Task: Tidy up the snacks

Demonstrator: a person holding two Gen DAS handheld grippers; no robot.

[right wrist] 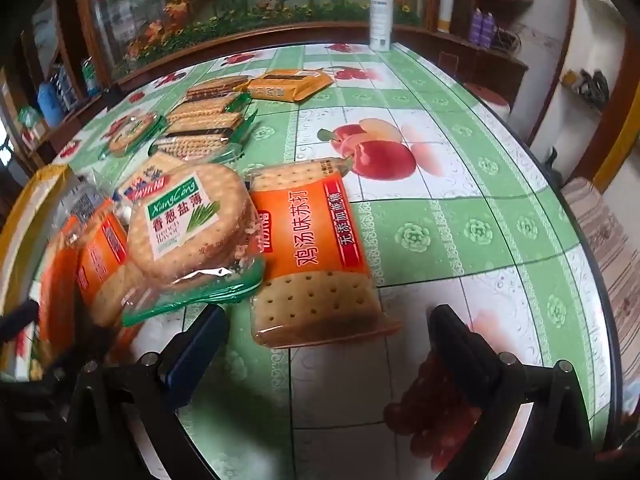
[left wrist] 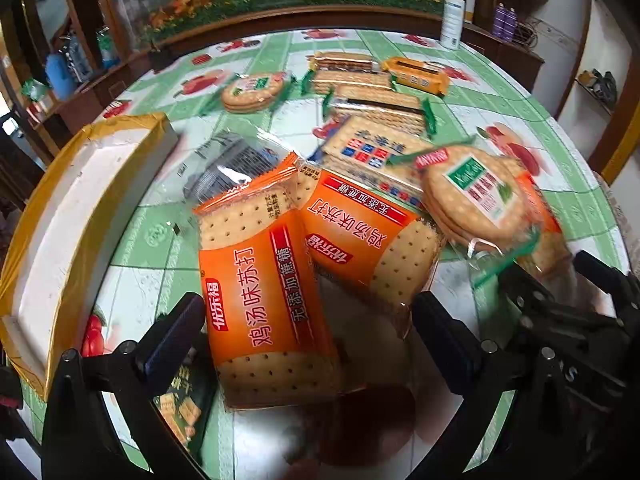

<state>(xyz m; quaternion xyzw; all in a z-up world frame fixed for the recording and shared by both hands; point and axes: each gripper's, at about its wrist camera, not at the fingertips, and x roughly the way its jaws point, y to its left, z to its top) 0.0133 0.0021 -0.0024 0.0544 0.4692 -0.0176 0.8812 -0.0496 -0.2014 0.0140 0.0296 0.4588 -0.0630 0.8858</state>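
The round table (right wrist: 460,216) with its green fruit-print cloth carries a loose heap of cracker packs, and a white box (left wrist: 80,216) edged with yellow tape sits at its left. An orange soda-cracker pack (right wrist: 312,256) lies flat just ahead of the right gripper (right wrist: 324,340), long axis running away from it, in line with the gap; the jaws stand wide and empty, angled steeply down. The left gripper (left wrist: 308,332) (likewise spread, gripping nothing) frames a second orange pack (left wrist: 268,304).
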